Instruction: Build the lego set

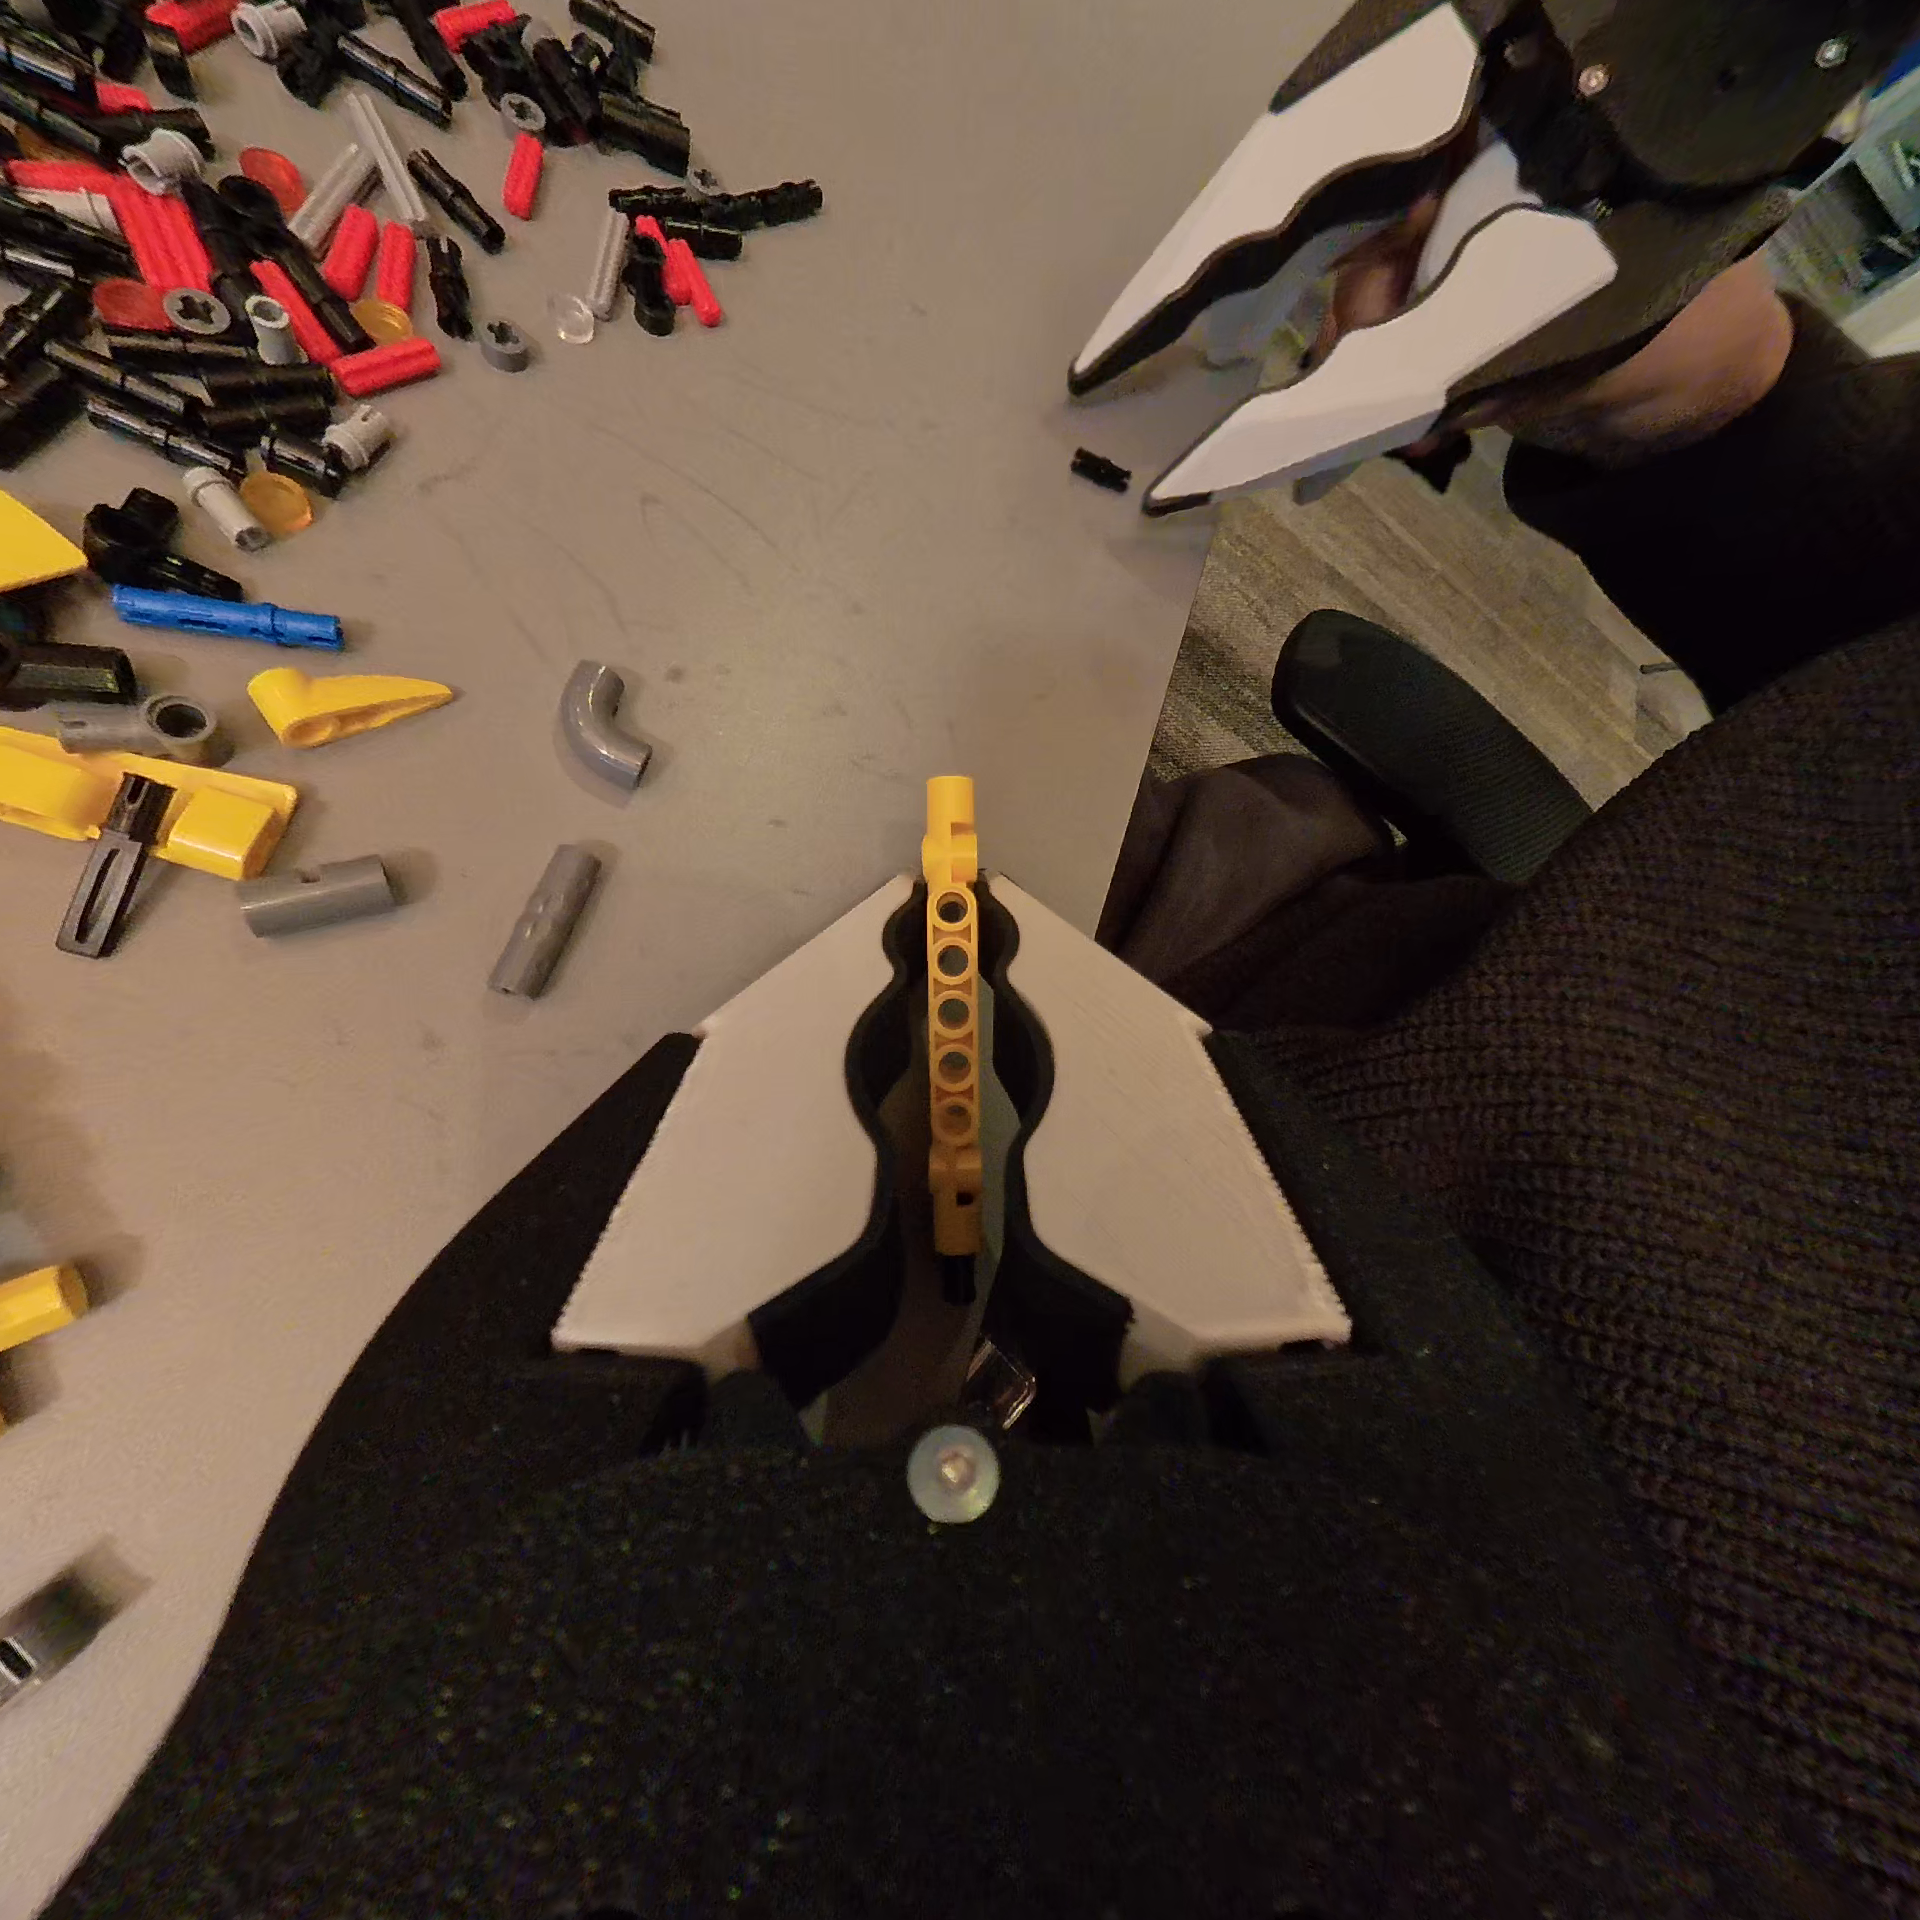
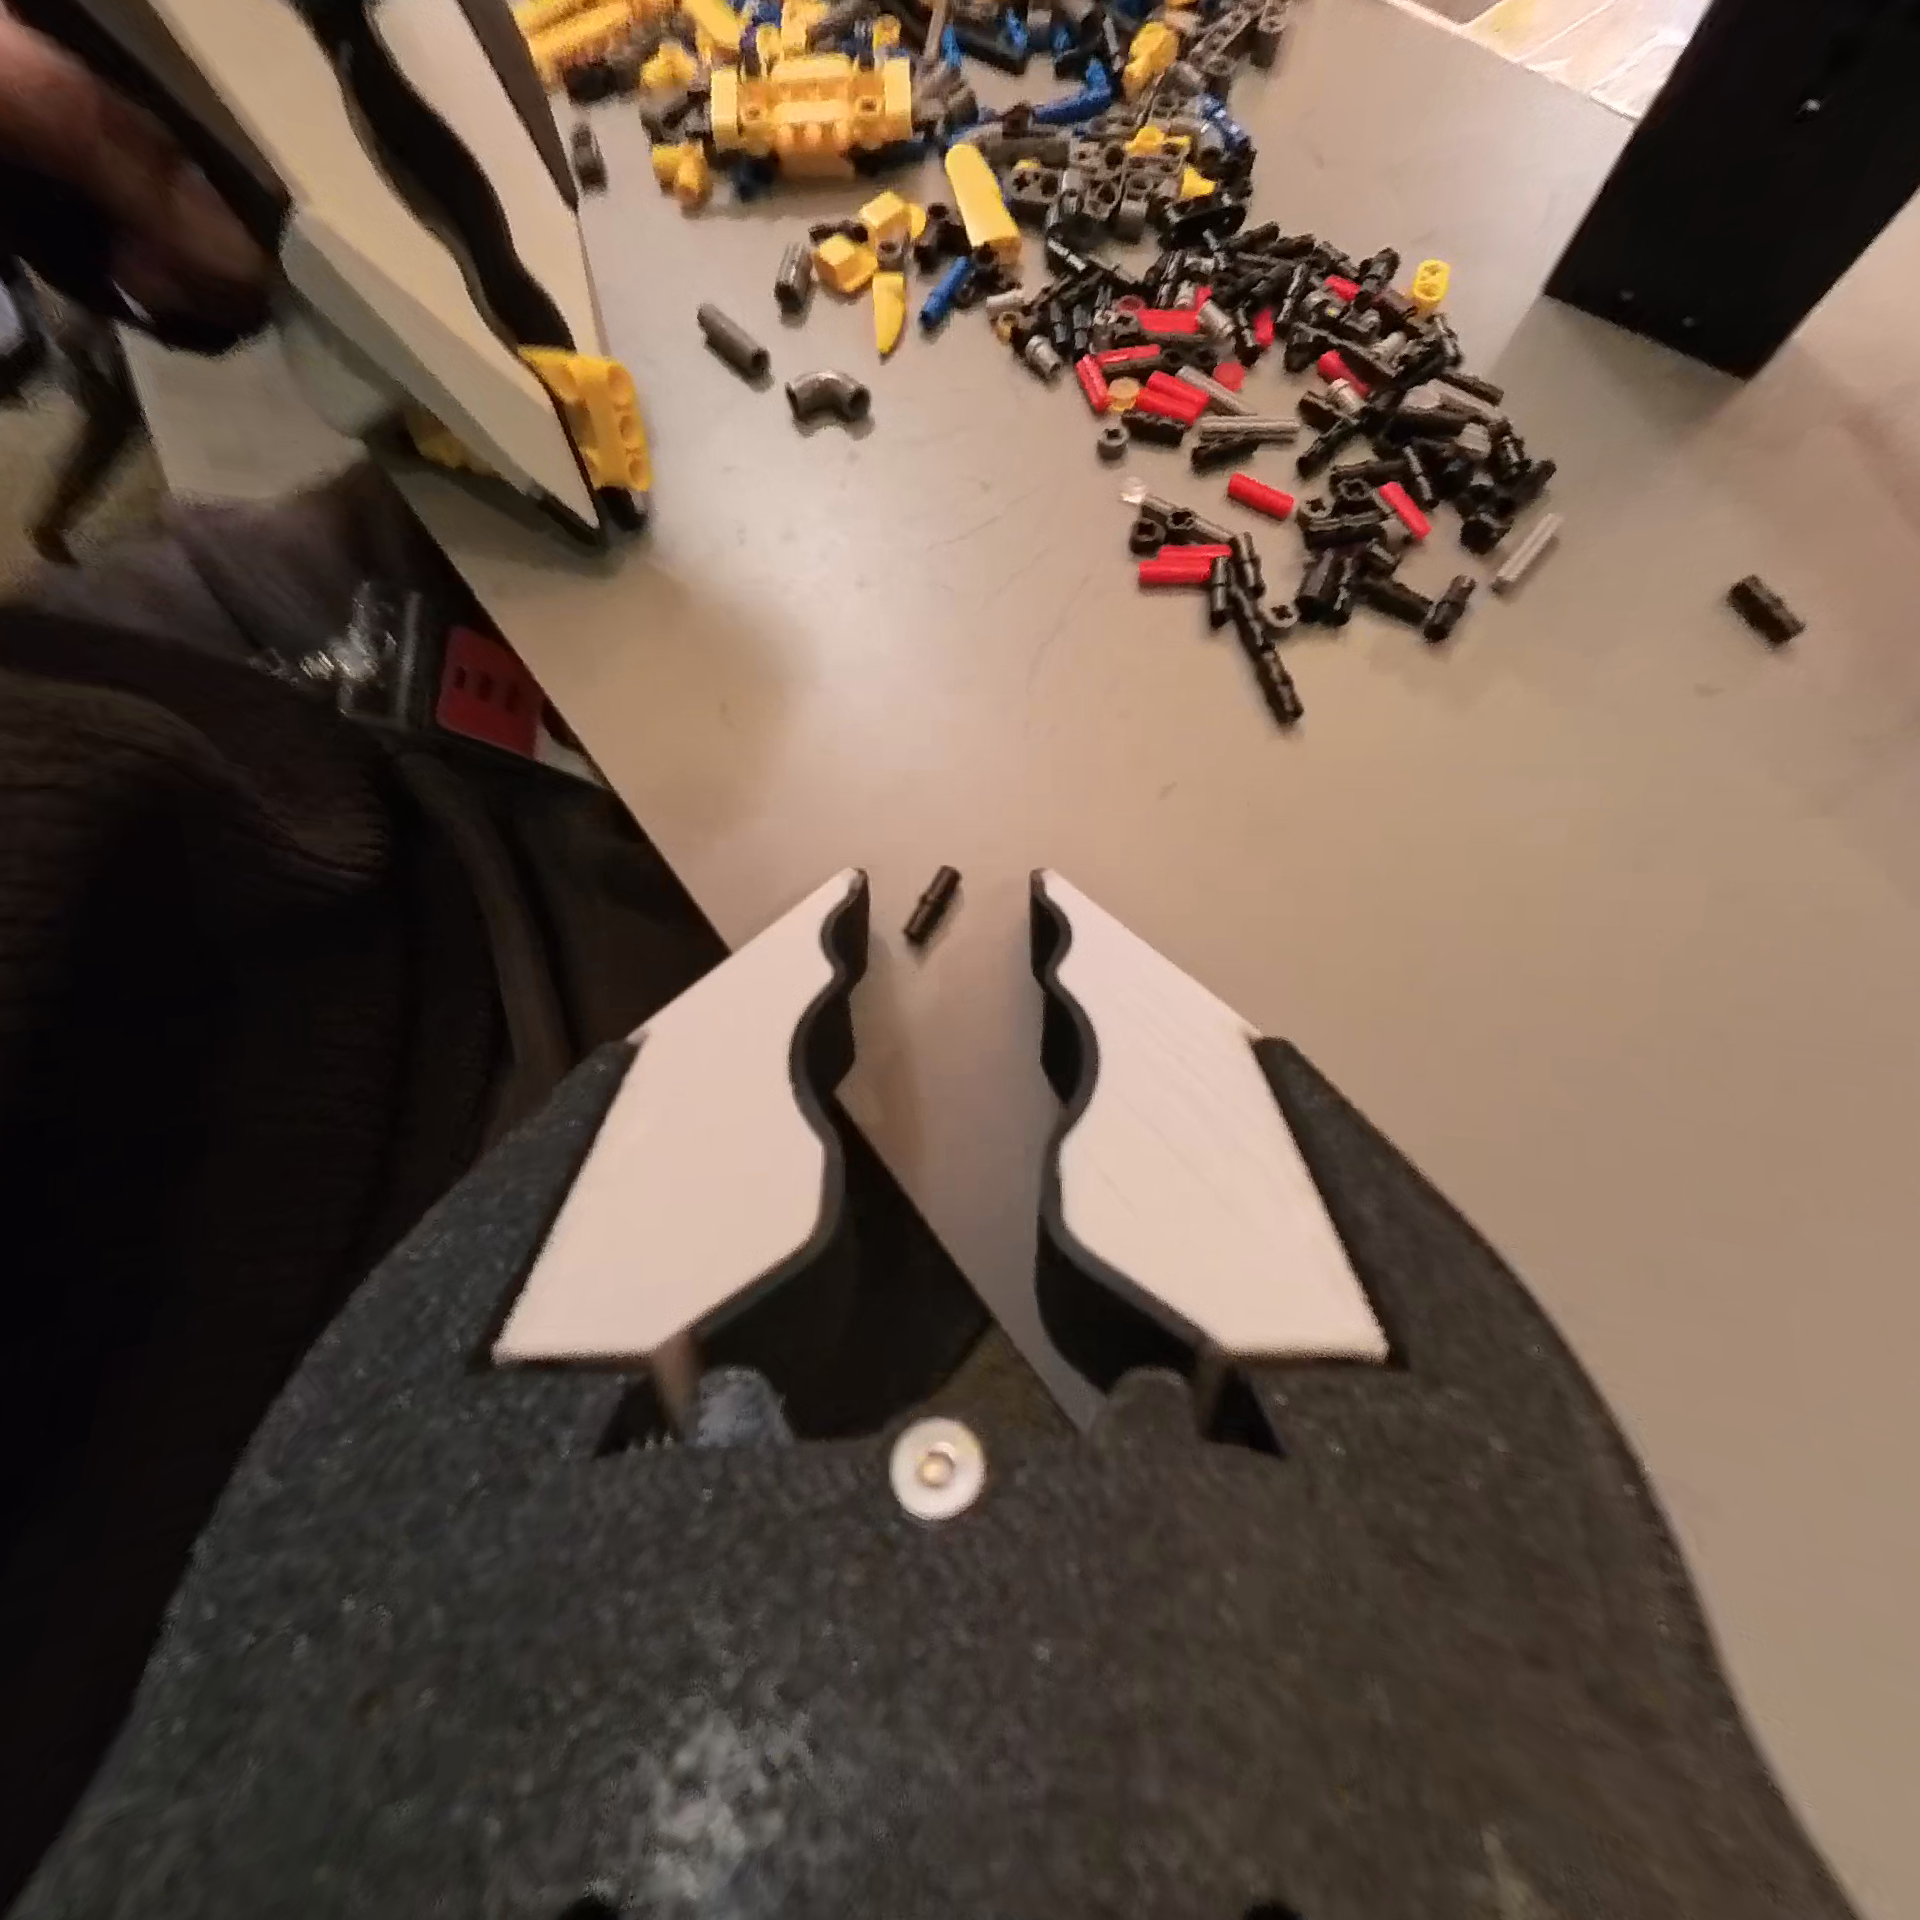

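Observation:
My left gripper [image 1: 951, 881] is shut on a yellow holed beam [image 1: 953, 1023], which stands upright between its white fingers with a black pin at the lower end; it is held above the grey table [image 1: 831, 468] near the front edge. The same beam [image 2: 603, 416] shows in the right wrist view at the left gripper's tips. My right gripper [image 2: 948, 878] is open just above the table, with a small black pin [image 2: 931, 904] lying between its fingertips. In the left wrist view the right gripper [image 1: 1110, 442] hovers over that pin [image 1: 1101, 467].
A pile of red, black and grey pins [image 1: 208, 239] lies at the far left. Yellow panels [image 1: 135, 800], a blue axle [image 1: 223, 615], a grey elbow [image 1: 603, 717] and grey sleeves [image 1: 545, 920] lie nearer. A black upright post [image 2: 1745, 177] stands on the table. A person's dark knit sleeve [image 1: 1621, 1039] is right. The grippers' ends are close to 12 cm from one another. About 6 cm separates my left fingertips from the grey elbow [image 1: 603, 717]. Look for it in the right wrist view [image 2: 823, 383] too.

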Available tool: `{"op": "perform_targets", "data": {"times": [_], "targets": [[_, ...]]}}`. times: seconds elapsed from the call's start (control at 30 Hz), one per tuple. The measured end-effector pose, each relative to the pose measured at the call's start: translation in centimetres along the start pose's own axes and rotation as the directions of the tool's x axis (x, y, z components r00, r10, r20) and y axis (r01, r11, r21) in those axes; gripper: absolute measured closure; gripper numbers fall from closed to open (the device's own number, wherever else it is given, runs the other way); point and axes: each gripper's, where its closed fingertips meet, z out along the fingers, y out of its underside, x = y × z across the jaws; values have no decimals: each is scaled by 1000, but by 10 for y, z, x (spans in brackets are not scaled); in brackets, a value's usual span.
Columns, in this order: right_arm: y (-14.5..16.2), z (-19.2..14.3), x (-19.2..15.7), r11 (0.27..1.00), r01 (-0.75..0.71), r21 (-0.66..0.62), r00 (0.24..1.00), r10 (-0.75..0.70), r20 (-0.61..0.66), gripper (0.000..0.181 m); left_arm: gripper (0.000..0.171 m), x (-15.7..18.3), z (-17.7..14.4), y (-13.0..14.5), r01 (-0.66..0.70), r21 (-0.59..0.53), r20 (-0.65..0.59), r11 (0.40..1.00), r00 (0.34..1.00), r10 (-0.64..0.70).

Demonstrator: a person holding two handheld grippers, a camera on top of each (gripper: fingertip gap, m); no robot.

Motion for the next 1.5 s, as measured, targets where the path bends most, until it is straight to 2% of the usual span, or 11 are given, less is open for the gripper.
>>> {"op": "perform_targets", "data": {"times": [0.1, 0.2, 0.37, 0.47, 0.73, 0.83, 0.97, 1.07, 1.17, 1.3, 1.5], "targets": [[0, -7, -4, 991, -111, 75, 994, 110, 18, 150, 164, 0, 0, 0, 3, 0, -3, 1000, 1000, -3], [0, -10, -3, 988, -109, 111, 992, 115, -48, 152, 164, 0, 0, 0, 3, -1, -3, 1000, 1000, -3], [10, -2, 3, 997, -66, -37, 977, 57, -204, 152, 164, 0, 1, 0, -6, -1, 4, 1000, 1000, 6], [9, 0, -2, 995, -49, -87, 972, 27, -233, 161, 164, 0, 1, 0, -8, -1, 5, 1000, 1000, 8], [6, 4, 0, 998, -66, -23, 972, 59, -225, 175, 164, 0, 1, 0, -61, 5, 46, 998, 997, 60], [4, 6, -4, 999, -45, -17, 982, 41, -183, 176, 164, 1, 1, 0, -55, 6, 34, 998, 998, 55], [-10, 16, -24, 1000, 4, 8, 999, -4, -35, 176, 165, 5, 4, 0, -69, -8, 10, 998, 998, 69], [-32, 24, -40, 986, 166, 32, 985, -167, 50, 177, 164, 6, 4, 1, -89, -9, 21, 996, 996, 89], [-42, 36, -54, 942, 329, 66, 929, -335, 157, 176, 165, 8, 5, 2, -110, -14, 13, 994, 994, 111], [-46, 50, -65, 892, 441, 102, 846, -451, 282, 177, 165, 8, 5, 2, -126, -17, 15, 992, 992, 126], [-47, 63, -72, 806, 574, 144, 744, -587, 319, 177, 165, 9, 5, 3, -115, -26, 0, 993, 993, 115]]}}
